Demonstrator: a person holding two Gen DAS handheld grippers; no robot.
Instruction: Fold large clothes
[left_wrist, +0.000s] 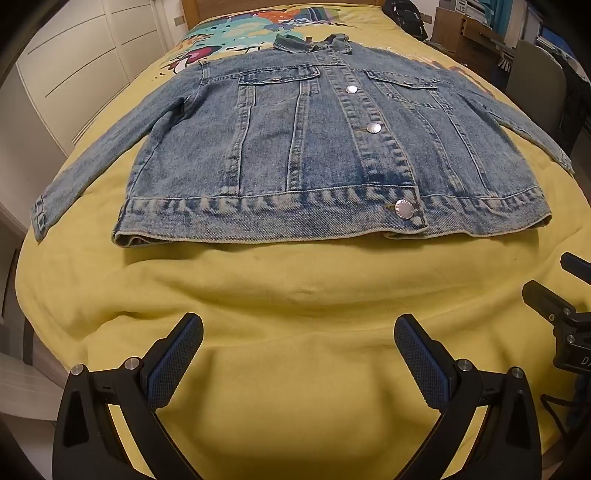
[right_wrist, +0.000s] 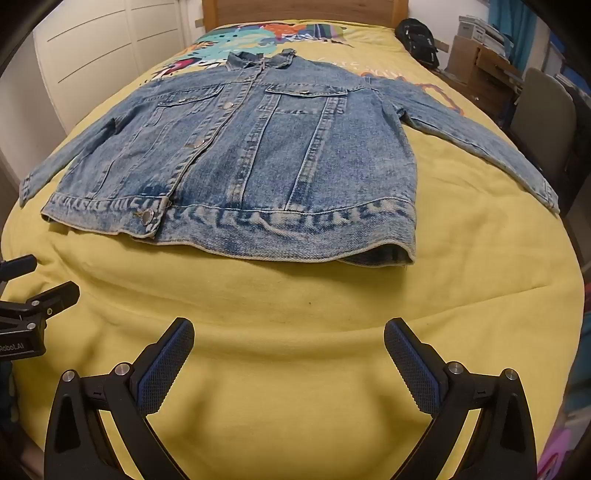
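Observation:
A blue denim jacket (left_wrist: 314, 147) lies flat and face up on a yellow bedspread (left_wrist: 295, 295), buttoned, collar at the far end, both sleeves spread out to the sides. It also shows in the right wrist view (right_wrist: 258, 166). My left gripper (left_wrist: 298, 332) is open and empty, held above the bedspread in front of the jacket's hem. My right gripper (right_wrist: 289, 332) is open and empty, also in front of the hem, and shows at the right edge of the left wrist view (left_wrist: 561, 295).
The bedspread (right_wrist: 295, 314) has a colourful print near the wooden headboard (right_wrist: 303, 11). White wardrobe doors (left_wrist: 74, 74) stand on the left. A black bag (right_wrist: 421, 40), boxes and a grey chair (right_wrist: 546, 122) stand on the right.

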